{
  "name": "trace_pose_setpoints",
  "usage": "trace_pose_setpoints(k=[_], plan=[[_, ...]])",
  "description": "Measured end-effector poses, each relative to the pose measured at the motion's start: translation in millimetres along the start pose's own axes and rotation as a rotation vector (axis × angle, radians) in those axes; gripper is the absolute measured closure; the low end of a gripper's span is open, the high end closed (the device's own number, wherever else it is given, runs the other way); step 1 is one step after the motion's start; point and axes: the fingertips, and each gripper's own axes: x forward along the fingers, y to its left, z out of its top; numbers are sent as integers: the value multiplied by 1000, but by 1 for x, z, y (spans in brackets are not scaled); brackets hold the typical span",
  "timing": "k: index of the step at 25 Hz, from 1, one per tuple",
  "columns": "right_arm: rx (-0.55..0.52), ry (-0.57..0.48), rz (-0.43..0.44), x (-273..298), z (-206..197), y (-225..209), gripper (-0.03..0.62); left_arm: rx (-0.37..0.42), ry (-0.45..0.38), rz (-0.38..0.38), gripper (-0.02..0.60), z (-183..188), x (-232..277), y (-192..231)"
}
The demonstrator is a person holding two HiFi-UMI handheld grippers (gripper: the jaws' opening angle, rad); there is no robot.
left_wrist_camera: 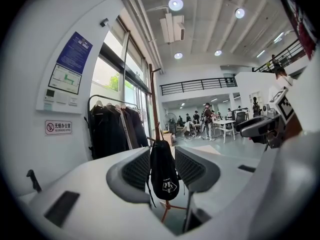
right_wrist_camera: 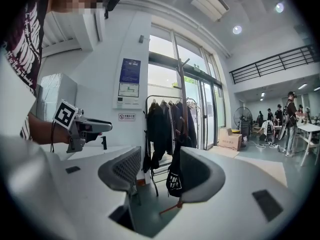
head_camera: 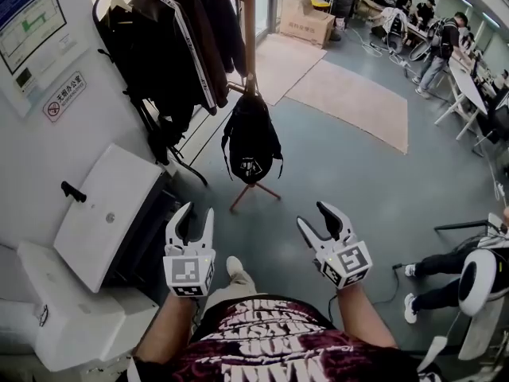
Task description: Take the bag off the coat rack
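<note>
On the wooden coat rack (head_camera: 250, 22) a black bag (head_camera: 251, 146) is seen hanging by its straps from a low peg; it is closed, so its contents cannot be told. Well short of it, the left claw (head_camera: 196, 213) and the right claw (head_camera: 316, 217) are held side by side, each spread apart and gripping nothing. Dark coats (head_camera: 171, 46) are hung on a rail at the left, and a cardboard box (head_camera: 306, 20) is set on the floor beyond.

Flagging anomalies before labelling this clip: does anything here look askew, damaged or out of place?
Nothing stands out. The black bag hangs from the coat rack, and the dark coats hang in a row beside it. The left tool and right tool are both open, empty and short of the bag.
</note>
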Motion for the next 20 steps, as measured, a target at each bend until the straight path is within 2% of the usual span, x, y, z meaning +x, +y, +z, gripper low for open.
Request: trace_pose_setpoints(k=[10, 20], plan=[[3, 11, 35, 73, 14, -8, 352, 20, 25, -18, 426, 2, 53, 37], [10, 41, 13, 122, 13, -29, 352, -6, 30, -35, 426, -5, 102, 65]])
